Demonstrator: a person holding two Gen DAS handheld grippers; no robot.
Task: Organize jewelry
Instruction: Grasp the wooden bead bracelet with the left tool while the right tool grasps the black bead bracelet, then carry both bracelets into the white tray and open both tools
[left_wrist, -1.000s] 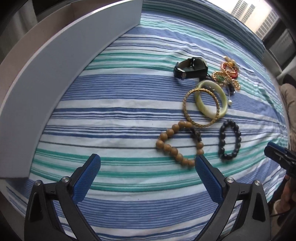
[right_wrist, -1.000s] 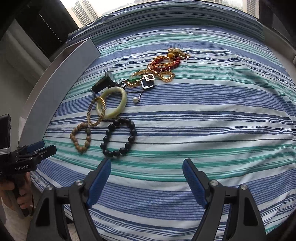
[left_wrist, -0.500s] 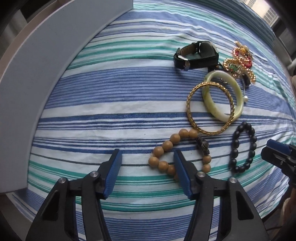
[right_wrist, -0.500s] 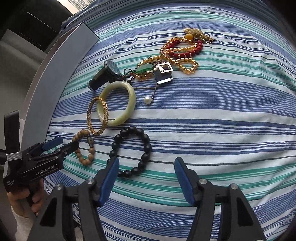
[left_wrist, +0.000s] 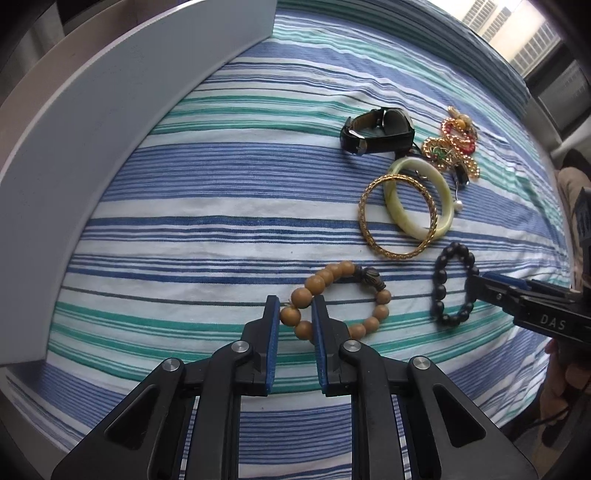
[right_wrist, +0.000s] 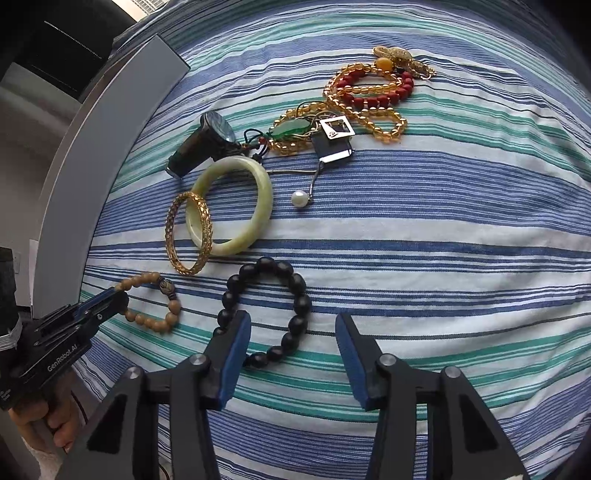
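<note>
Left gripper (left_wrist: 294, 315) jaws have just been closing, now nearly together on the near-left arc of the tan wooden-bead stretch bracelet (left_wrist: 334, 304); pads look to touch a bead, grip seems on. The bracelet lies flat on the blue, white and green striped bedsheet (left_wrist: 207, 206), near edge, just left of the black round-bead bracelet (right_wrist: 266, 310).

Right gripper (right_wrist: 293, 345) jaws have just been closing too, about half open, straddling the black bracelet's right arc, pads not yet on the beads.

Handling guess: both are light, elastic-strung, floppy; beads are hard and round, so may roll out of the pads. Best pinch across one bead or the cord between two. The sheet is soft, so fabric could snag.
</note>
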